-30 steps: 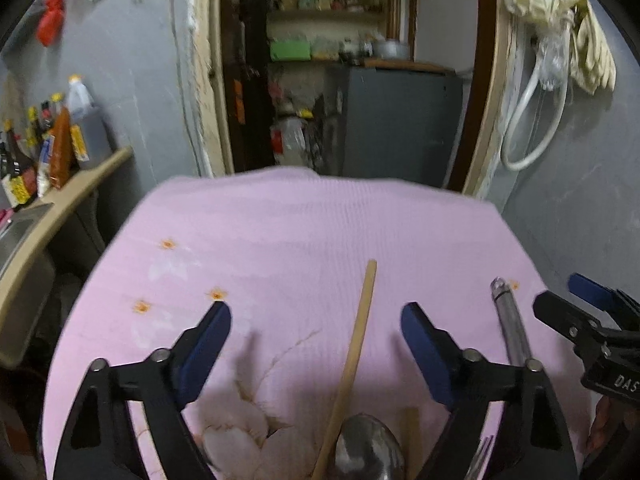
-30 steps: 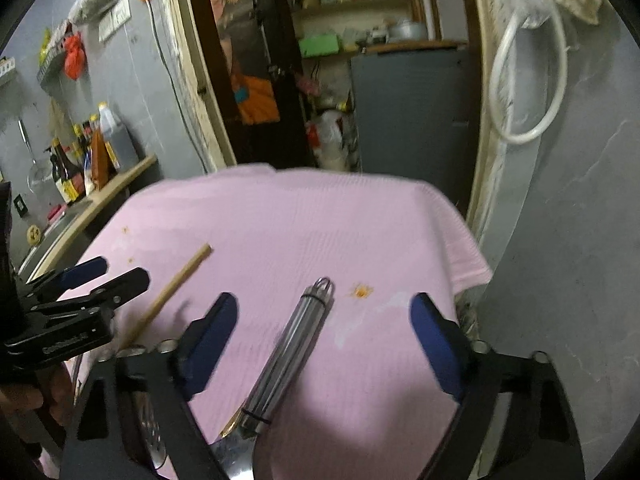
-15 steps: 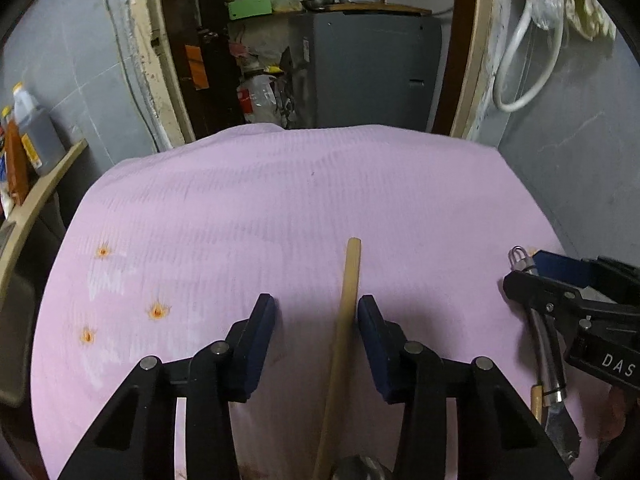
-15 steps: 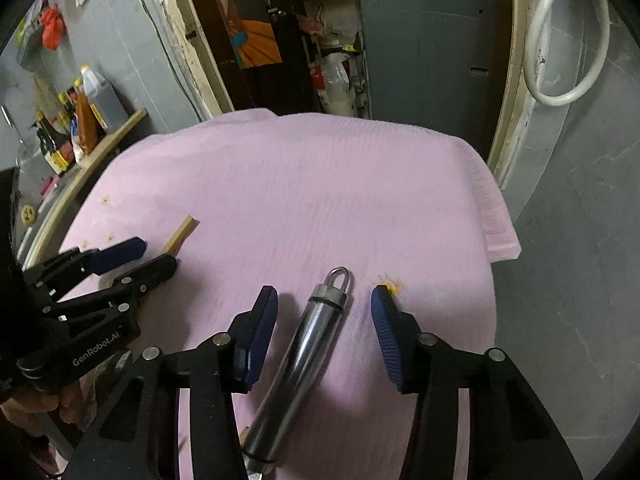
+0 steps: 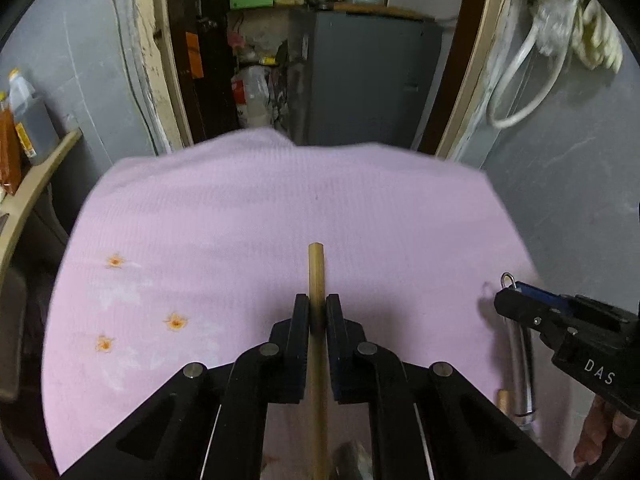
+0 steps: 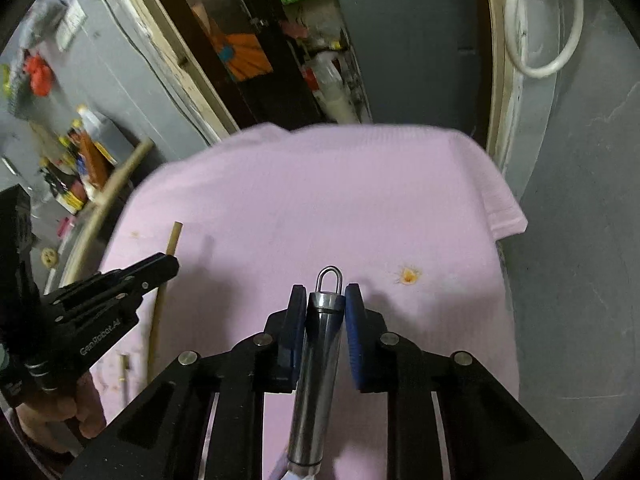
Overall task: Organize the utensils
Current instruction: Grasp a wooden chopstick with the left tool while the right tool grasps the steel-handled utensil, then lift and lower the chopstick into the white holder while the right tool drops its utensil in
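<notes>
I see the wooden stick (image 5: 316, 276) lying on the pink cloth (image 5: 248, 208), its tip pointing toward the far edge, with my left gripper (image 5: 317, 312) closing its jaws on the shaft. Off to the right, the steel handle (image 6: 320, 344) (hanging loop at its tip) sits between my right gripper (image 6: 325, 304) pads — these are closing too, pressing both sides. Ahead of both the cloth is bare up to its far edge; its right edge drops off near the grey wall (image 6: 580, 240).
</notes>
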Demonstrator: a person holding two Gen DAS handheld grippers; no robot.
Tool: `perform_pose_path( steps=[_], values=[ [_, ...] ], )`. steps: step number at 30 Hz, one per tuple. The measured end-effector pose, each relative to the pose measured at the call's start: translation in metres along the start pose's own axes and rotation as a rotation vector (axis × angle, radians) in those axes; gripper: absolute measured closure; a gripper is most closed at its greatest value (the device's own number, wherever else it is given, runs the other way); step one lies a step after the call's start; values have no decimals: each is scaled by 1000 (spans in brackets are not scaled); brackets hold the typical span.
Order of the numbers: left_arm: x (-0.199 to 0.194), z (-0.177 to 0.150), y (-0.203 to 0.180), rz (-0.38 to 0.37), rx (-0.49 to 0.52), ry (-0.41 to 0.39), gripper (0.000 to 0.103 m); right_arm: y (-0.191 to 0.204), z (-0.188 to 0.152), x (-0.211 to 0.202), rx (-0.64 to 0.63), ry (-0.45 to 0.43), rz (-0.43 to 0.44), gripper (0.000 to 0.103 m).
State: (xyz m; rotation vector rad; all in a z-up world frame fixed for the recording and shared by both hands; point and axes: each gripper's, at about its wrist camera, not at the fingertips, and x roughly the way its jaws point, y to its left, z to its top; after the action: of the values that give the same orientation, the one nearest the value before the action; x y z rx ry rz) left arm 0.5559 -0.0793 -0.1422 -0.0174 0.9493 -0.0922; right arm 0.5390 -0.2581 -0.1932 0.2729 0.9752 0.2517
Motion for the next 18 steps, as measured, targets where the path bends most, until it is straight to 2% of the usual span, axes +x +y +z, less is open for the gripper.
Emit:
perform_pose_path(
  steps=[10,18],
  values=[
    [-86,-18,10,-71,-30,-123,95,24,-19,-96,-75,-196,4,87],
    [-153,-47,13,-98,-10,-201,95,45,-41,-158,-122,-290,-26,87]
  ],
)
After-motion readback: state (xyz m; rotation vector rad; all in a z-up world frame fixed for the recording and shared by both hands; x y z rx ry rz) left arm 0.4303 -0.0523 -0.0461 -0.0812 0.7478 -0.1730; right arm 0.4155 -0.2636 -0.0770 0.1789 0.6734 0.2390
